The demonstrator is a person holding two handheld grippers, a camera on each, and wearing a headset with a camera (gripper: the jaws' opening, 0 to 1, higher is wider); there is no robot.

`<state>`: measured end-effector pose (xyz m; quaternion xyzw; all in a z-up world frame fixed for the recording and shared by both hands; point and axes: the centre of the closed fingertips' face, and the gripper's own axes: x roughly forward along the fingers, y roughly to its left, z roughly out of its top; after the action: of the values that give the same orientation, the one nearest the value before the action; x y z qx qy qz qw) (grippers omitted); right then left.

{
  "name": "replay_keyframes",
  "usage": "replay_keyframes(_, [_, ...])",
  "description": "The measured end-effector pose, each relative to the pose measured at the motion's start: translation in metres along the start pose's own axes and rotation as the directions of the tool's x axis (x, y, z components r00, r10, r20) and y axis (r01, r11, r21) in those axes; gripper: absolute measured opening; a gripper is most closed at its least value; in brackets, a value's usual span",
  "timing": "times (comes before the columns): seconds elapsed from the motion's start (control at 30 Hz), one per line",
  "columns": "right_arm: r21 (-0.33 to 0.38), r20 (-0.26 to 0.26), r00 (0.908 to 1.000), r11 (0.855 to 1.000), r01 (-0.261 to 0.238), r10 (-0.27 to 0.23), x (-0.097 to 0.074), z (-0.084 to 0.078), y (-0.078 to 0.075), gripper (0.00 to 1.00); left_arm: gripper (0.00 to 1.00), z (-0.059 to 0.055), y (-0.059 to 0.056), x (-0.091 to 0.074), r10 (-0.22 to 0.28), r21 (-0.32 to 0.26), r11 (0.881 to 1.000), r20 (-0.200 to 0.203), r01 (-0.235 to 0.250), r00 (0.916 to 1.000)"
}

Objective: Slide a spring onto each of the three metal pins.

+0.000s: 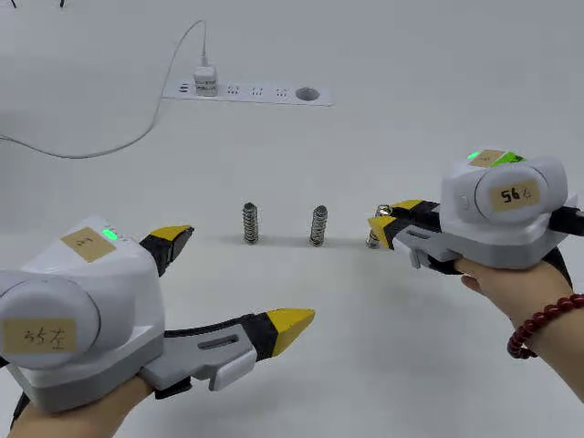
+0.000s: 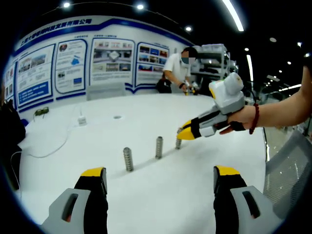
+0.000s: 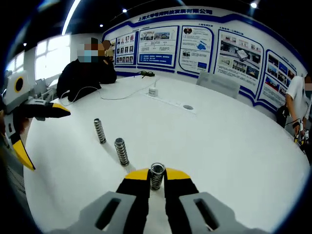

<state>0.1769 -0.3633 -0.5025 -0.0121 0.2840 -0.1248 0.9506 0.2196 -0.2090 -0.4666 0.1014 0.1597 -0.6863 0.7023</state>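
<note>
Third spring (image 3: 156, 171) is pinched in your right hand-held gripper (image 3: 156, 180), left hand-held gripper (image 2: 159, 171) spread wide, so keep it upright, ease it straight down, then let go.

High and low views, shared springs (image 1: 318, 224)

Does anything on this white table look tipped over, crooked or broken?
Nothing stands out. Three coiled metal springs stand upright in a row: the left spring, the middle spring, and the right spring, clasped by the right hand-held gripper. The left hand-held gripper is open.
</note>
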Motion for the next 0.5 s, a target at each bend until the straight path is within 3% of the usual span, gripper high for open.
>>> replay_keyframes(0.5, [0.055, -0.016, 0.9999, 0.998, -0.006, 0.007, 0.0022, -0.0068, 0.0012, 0.13, 0.91, 0.0019, 0.0031, -0.0011, 0.009, -0.006, 1.0, 0.006, -0.009, 0.9999])
